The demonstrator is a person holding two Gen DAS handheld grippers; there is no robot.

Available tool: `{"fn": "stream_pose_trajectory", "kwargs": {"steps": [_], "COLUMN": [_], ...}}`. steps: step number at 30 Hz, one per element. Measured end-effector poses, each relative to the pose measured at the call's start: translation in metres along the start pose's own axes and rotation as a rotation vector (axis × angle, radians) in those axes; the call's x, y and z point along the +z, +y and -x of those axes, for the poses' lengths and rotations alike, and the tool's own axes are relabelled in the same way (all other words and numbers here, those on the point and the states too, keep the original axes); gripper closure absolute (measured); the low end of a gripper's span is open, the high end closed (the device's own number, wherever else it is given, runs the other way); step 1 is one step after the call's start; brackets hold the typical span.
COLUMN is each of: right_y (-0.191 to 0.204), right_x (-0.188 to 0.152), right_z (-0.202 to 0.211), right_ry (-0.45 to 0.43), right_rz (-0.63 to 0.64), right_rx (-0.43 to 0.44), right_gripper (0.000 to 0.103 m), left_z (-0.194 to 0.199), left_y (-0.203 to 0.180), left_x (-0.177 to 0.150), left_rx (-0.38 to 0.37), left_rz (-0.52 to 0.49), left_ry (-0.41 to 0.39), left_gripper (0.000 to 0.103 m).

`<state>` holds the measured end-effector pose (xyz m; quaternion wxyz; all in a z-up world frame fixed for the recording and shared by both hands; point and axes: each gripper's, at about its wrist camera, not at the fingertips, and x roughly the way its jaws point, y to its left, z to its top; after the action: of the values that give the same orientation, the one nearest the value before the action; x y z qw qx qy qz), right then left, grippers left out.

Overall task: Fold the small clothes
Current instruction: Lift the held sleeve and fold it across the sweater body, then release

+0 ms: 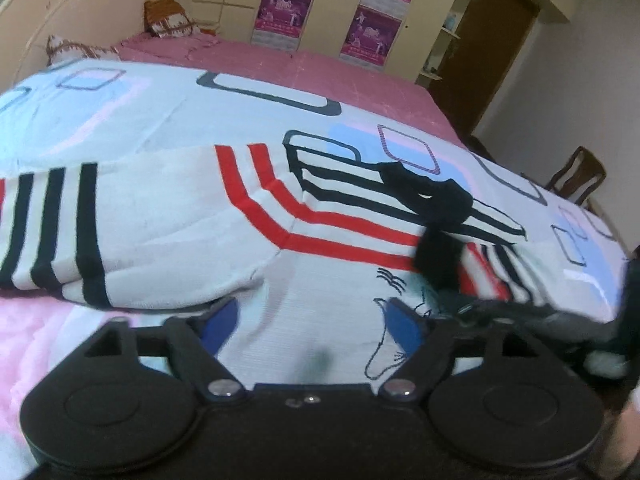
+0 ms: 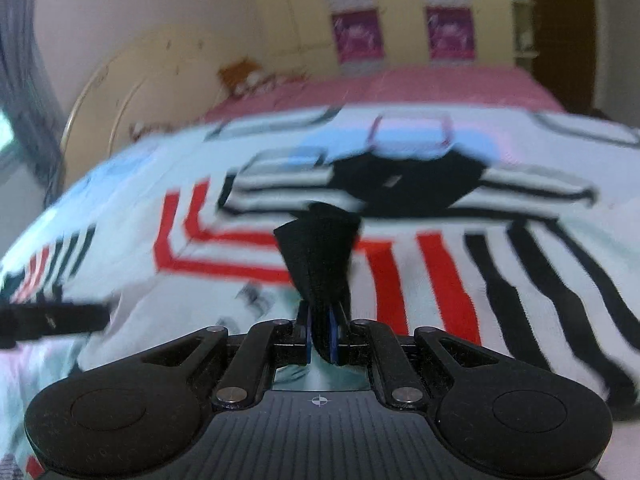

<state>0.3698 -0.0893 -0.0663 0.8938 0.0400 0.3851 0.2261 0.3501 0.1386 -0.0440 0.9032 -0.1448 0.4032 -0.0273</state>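
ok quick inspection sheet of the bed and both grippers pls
surface: patterned sheet over a pink bed
job's things: striped white top spread flat, its black cuff lifted
clutter: pillows at the headboard
grippers: left gripper open and empty above the top; right gripper shut on the cuff
cables: nothing seen
surroundings: cupboards with pink posters, brown door, wooden chair

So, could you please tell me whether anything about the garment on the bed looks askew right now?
Yes: the striped sweater lies crooked, not flat. Its black cuff is pinched in the shut right gripper, dragging that sleeve across the red chest stripes. The left gripper is open and empty.
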Motion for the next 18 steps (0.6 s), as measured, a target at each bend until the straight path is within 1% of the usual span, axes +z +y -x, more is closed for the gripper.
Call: {"fn": "stream_pose_trajectory", "kwargs": {"steps": [1,2,3,4,5,6,8,9,10,11,12,15,16,17,18], "right_y": [0.005,0.008,0.008,0.008,0.006,0.003,-0.013,-0.022,-0.031,-0.042,-0.052,-0.089,-0.101,-0.113,-0.123], "right_x": [-0.004,-0.004,-0.005,-0.006,-0.007,-0.010,-0.015,-0.019,-0.024,-0.030,-0.036,-0.054,-0.059,-0.062,-0.062], "right_z": [-0.005,-0.007,-0.005,0.002,0.010,0.021,0.038,0.047,0.056,0.070,0.081,0.111,0.117,0.122,0.124], "right_ry": [0.014,0.003,0.002,-0.010,-0.036,-0.060,-0.058,-0.059,-0.058,-0.051,-0.043,-0.029,-0.028,-0.031,-0.037], "right_rz": [0.017,0.034,0.038,0.036,0.037,0.043,0.018,0.000,-0.012,-0.029,-0.048,-0.112,-0.138,-0.172,-0.211], "right_rx": [-0.018,-0.029,-0.030,-0.028,-0.043,-0.058,-0.071,-0.083,-0.100,-0.127,-0.152,-0.221,-0.256,-0.287,-0.313], "right_gripper": [0.094,0.090,0.071,0.044,0.037,0.036,0.037,0.041,0.051,0.054,0.056,0.056,0.056,0.056,0.057], "left_z": [-0.001,-0.002,-0.005,-0.008,-0.010,-0.016,-0.032,-0.042,-0.052,-0.062,-0.072,-0.086,-0.089,-0.092,-0.096], "left_y": [0.000,0.002,-0.001,-0.003,-0.003,-0.008,-0.020,-0.026,-0.033,-0.039,-0.044,-0.056,-0.059,-0.061,-0.062], "left_x": [0.000,0.001,0.002,0.002,0.001,0.002,0.002,0.002,0.001,0.000,-0.001,0.000,0.002,0.005,0.008], "left_rx": [-0.008,-0.016,-0.039,-0.063,-0.084,-0.116,-0.176,-0.204,-0.231,-0.241,-0.235,-0.225,-0.219,-0.219,-0.220], "left_rz": [0.007,0.008,0.005,0.004,0.005,0.006,0.006,0.011,0.021,0.032,0.036,0.025,0.024,0.024,0.025], "left_ry": [-0.004,-0.008,-0.005,0.002,0.010,0.021,0.054,0.072,0.094,0.122,0.143,0.131,0.123,0.114,0.115], "left_gripper": [0.005,0.004,0.004,0.005,0.007,0.009,0.019,0.021,0.026,0.028,0.028,0.029,0.032,0.047,0.056]}}
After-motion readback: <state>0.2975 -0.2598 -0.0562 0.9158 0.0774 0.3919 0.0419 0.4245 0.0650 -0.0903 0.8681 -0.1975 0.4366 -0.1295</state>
